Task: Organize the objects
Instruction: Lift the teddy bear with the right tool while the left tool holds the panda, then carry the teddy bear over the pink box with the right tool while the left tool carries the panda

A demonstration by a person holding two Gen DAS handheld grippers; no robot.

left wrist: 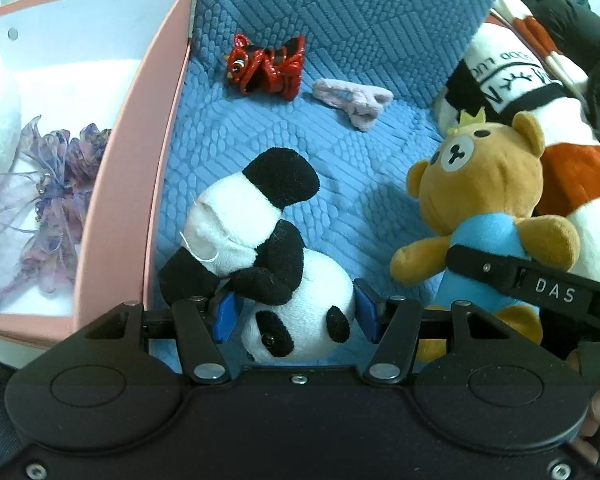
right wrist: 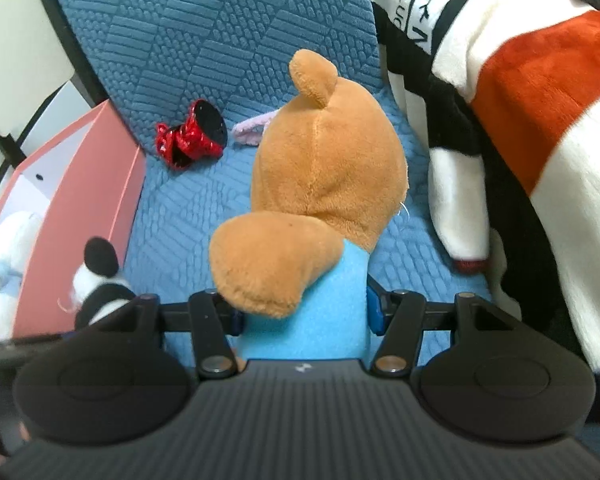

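My left gripper [left wrist: 296, 312] is shut on a black-and-white plush panda [left wrist: 260, 240], its blue pads against the panda's head, close to the blue sofa seat. My right gripper [right wrist: 304, 312] is shut on the blue body of a brown plush bear [right wrist: 320, 184]; the bear also shows in the left wrist view [left wrist: 484, 184], with the right gripper's finger across its body. The panda shows at the left of the right wrist view [right wrist: 100, 276]. A pink box [left wrist: 128, 184] stands open to the left, holding a purple ribbon bow [left wrist: 48, 200] and a white plush.
A red and black hair clip [left wrist: 268, 66] and a pale pink fuzzy clip [left wrist: 354, 98] lie on the blue textured cushion [left wrist: 228, 152] near the backrest. A large white, orange and black plush [right wrist: 520, 80] fills the right side. The pink box also shows in the right wrist view [right wrist: 96, 184].
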